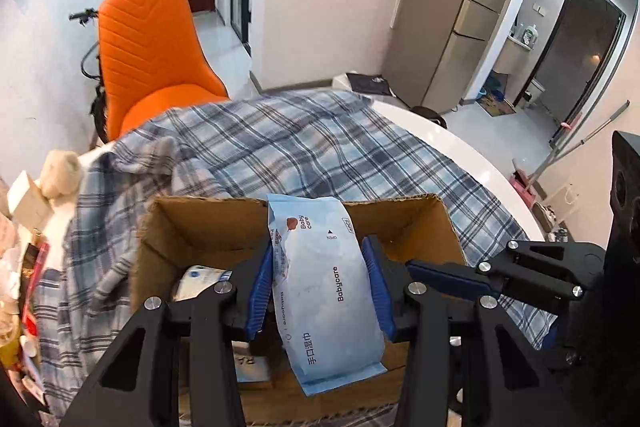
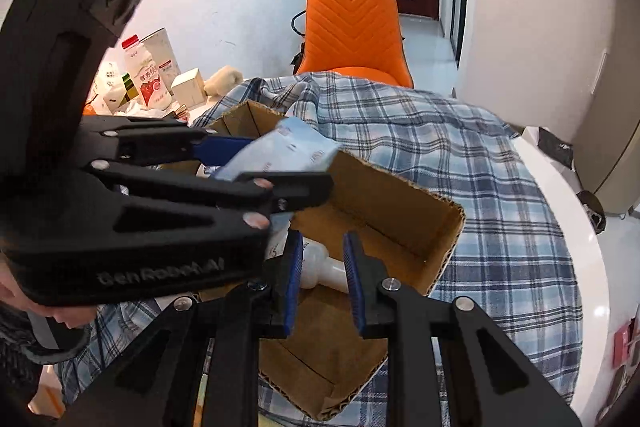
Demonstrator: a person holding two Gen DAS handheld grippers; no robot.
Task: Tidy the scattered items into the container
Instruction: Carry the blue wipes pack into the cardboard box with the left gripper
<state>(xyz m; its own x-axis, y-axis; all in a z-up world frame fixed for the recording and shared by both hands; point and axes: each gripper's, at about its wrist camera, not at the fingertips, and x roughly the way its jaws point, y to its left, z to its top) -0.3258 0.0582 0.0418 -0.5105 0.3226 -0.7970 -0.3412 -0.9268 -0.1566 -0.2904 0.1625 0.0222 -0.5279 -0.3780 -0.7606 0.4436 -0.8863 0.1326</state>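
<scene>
While the left tool [image 1: 320, 291] squeezes a blue wipes pack [image 1: 326, 291] tight between its two blue pads, the pack hangs right over the open cardboard box [image 1: 448, 227] on the checked cloth [image 1: 360, 155]. Just beside it, the right tool [image 2: 322, 285] is closed on a white bottle [image 2: 320, 267], which sits between its pads, down inside the same box.

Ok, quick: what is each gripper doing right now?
Left gripper: shut on the wet wipes pack.
Right gripper: shut on a white bottle.
</scene>
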